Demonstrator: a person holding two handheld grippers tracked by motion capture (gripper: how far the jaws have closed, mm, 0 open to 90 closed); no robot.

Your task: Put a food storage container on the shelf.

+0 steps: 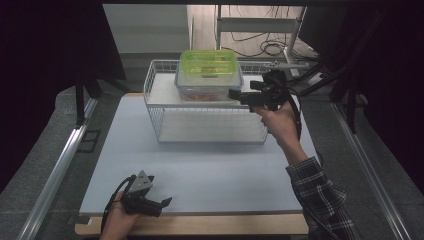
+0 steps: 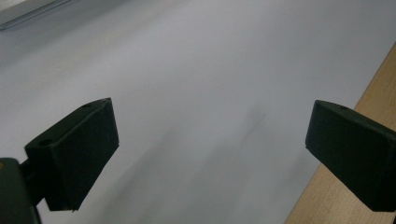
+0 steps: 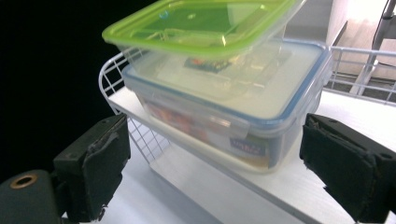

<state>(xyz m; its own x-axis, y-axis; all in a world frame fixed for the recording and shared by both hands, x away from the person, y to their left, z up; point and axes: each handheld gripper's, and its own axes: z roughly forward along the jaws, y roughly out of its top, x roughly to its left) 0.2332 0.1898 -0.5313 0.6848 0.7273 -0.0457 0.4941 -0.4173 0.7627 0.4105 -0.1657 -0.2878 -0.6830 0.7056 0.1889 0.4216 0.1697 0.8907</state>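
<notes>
A clear container with a green lid (image 1: 209,61) (image 3: 201,21) sits stacked on a larger clear container with a blue-rimmed lid (image 1: 207,86) (image 3: 233,112). Both stand on the upper white shelf of a white wire rack (image 1: 155,107) (image 3: 112,74) at the back of the table. My right gripper (image 1: 233,94) (image 3: 215,154) hovers just right of the stack and points at the lower container. Its jaws stand open, with nothing pressed between them. My left gripper (image 1: 167,201) (image 2: 210,135) rests low near the front left of the table, open and holding nothing.
A pale mat (image 1: 200,170) covers the table, with a wooden strip (image 1: 225,225) (image 2: 369,102) along its front edge. Metal rails (image 1: 55,175) run down both sides. Cables and a metal frame (image 1: 260,25) lie behind the rack.
</notes>
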